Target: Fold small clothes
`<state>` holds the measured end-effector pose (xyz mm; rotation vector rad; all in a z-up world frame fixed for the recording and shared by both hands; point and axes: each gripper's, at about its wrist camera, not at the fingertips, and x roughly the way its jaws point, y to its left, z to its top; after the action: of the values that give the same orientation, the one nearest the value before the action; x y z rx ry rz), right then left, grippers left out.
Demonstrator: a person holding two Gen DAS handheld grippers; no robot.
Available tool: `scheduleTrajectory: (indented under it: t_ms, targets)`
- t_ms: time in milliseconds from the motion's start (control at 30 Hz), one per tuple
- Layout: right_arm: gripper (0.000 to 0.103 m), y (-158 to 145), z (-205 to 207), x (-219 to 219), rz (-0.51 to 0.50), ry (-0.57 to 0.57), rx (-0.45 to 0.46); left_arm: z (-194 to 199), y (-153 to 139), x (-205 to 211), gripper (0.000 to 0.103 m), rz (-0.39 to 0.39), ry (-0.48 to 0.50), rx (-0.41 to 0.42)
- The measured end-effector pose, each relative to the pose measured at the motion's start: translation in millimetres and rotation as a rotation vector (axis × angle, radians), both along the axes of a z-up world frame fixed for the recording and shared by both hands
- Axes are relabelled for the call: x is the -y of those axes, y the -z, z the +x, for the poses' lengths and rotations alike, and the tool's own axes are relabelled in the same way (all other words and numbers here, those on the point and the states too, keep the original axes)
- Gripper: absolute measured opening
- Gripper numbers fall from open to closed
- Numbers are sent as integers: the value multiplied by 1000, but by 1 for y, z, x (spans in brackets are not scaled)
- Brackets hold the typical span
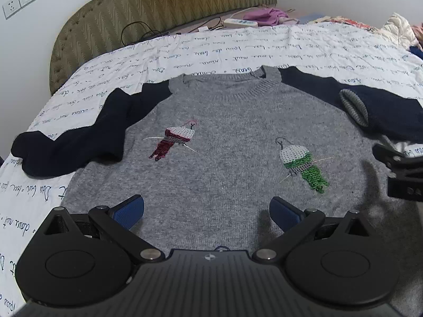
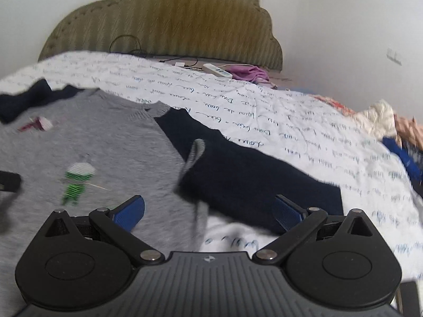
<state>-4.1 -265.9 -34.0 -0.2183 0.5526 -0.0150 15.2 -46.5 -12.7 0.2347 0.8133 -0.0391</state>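
Observation:
A small grey sweater [image 1: 224, 142] with navy sleeves and two sequin figures lies flat, front up, on the bed. Its left sleeve [image 1: 74, 142] is bunched up; its right sleeve [image 1: 375, 105] is folded with the grey cuff [image 1: 354, 107] showing. My left gripper [image 1: 207, 211] is open and empty above the sweater's lower part. My right gripper [image 2: 208, 212] is open and empty, over the sweater's right side edge [image 2: 105, 145] and the navy sleeve [image 2: 251, 174]. The right gripper's body shows at the right edge of the left wrist view [image 1: 401, 169].
The bed has a white quilt [image 1: 185, 50] printed with script. An olive padded headboard [image 1: 169, 5] stands behind. A power strip [image 1: 239, 22], cables and purple cloth [image 1: 267, 15] lie by the headboard. Other clothes [image 2: 391, 124] are piled at the right.

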Motion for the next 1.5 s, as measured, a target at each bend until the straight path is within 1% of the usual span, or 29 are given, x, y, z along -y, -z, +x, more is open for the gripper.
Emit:
scheduleTrajectory:
  t_ms: [200, 233, 267, 300, 333, 367, 400, 433, 467, 500, 567, 600, 700, 800, 833, 900, 967, 1033, 1100, 1200, 1333, 1400, 1433, 1500]
  targets:
    - [102, 17, 23, -10, -137, -41, 0, 4, 2, 2, 103, 8, -3, -12]
    - [99, 18, 27, -11, -145, -47, 0, 4, 2, 2, 103, 10, -5, -15]
    - [91, 19, 29, -11, -145, -56, -1, 5, 3, 1, 103, 12, -7, -18]
    - [80, 19, 30, -9, -133, -61, -2, 6, 3, 1, 103, 13, -10, -19]
    - [73, 18, 33, -7, -118, -60, -4, 7, 4, 1, 103, 13, -13, -21]
    - [58, 18, 36, -4, -99, -58, -7, 7, 4, 0, 102, 13, -17, -24]
    - [48, 18, 38, -1, -82, -56, -16, 8, 4, 0, 102, 13, -19, -28]
    - [44, 18, 41, 3, -60, -58, -26, 9, 4, 0, 103, 11, -20, -31]
    - [31, 17, 41, 6, -42, -54, -25, 9, 5, -1, 103, 9, -21, -33]
    - [20, 16, 39, 9, -29, -54, -9, 9, 5, -1, 103, 8, -21, -34]
    - [14, 11, 35, 15, -1, -49, 23, 10, 6, -1, 103, 9, -24, -37]
    - [14, 9, 33, 17, 14, -50, 34, 11, 6, -1, 103, 8, -26, -40]
    - [10, 2, 33, 30, 111, -48, 54, 12, 8, 1, 102, 9, -25, -52]
    - [10, -3, 39, 52, 259, -27, 50, 11, 7, 1, 103, 15, -21, -47]
    - [10, -5, 42, 63, 324, -11, 53, 12, 7, 0, 103, 18, -22, -45]
    - [10, -8, 43, 86, 423, 38, 71, 13, 6, -3, 103, 23, -26, -40]
    - [10, -12, 42, 117, 516, 110, 102, 14, 5, -8, 103, 29, -35, -34]
    - [10, -16, 37, 148, 570, 192, 136, 17, 4, -15, 103, 38, -52, -25]
    - [10, -18, 29, 175, 582, 271, 165, 20, 2, -27, 103, 36, -87, -16]
    - [10, -22, 15, 205, 576, 363, 202, 28, -6, -51, 103, 11, -146, 3]
    - [10, -26, 0, 229, 576, 430, 236, 42, -18, -92, 103, 31, -264, 49]
    - [10, -26, 1, 232, 574, 438, 238, 51, -21, -120, 103, 30, -351, 55]
    - [10, -26, -1, 233, 576, 435, 238, 55, -22, -136, 103, 9, -392, 51]
    - [10, -25, -4, 225, 572, 419, 233, 63, -23, -174, 102, -83, -478, 38]
